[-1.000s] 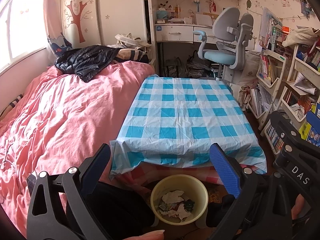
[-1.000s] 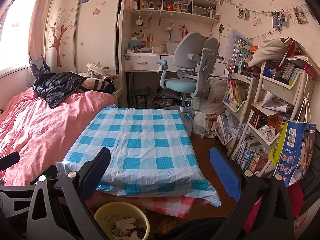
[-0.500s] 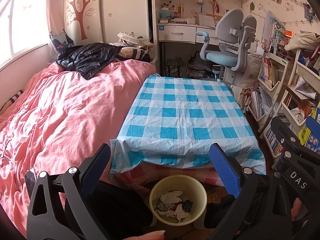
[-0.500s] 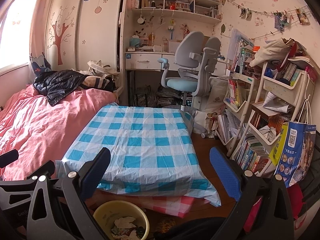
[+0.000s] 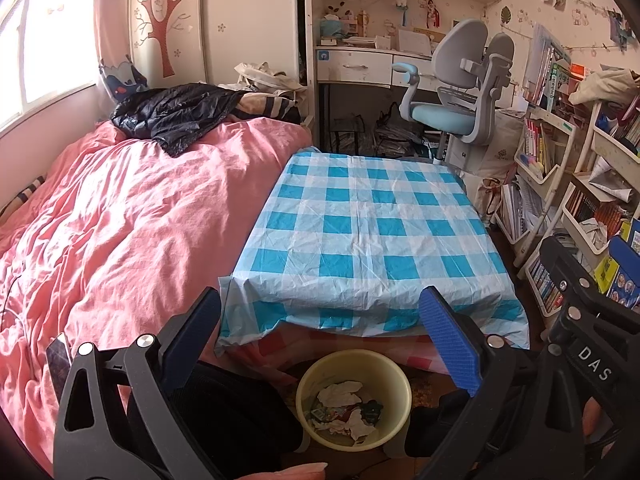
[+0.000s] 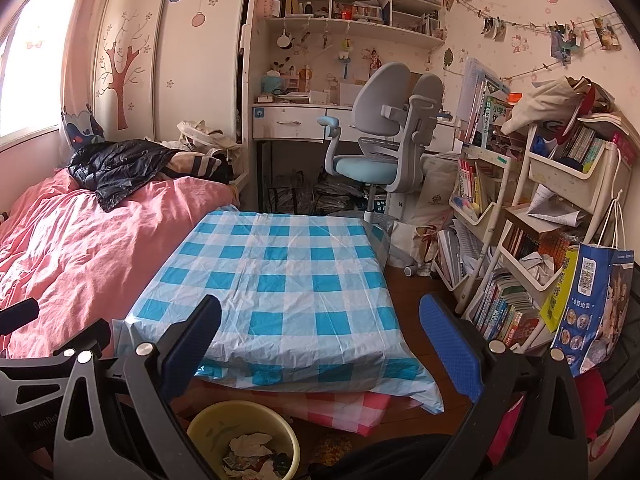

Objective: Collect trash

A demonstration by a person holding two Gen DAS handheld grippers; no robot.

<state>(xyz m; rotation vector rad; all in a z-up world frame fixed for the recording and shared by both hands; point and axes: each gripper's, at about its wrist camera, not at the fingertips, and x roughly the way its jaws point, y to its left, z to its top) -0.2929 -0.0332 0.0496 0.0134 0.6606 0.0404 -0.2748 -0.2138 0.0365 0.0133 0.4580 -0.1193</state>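
Crumpled paper trash (image 5: 340, 392) fills yellow bin (image 5: 394, 376) bottom

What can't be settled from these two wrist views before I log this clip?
- Yellow bin: depth of the trash hidden under the top crumpled paper; right wrist view cuts it at the bottom edge.
- Floor under the checked tablecloth: covered by the cloth's overhang in both views.
- Dark phone-like item on the pink bed: half hidden by the left gripper.
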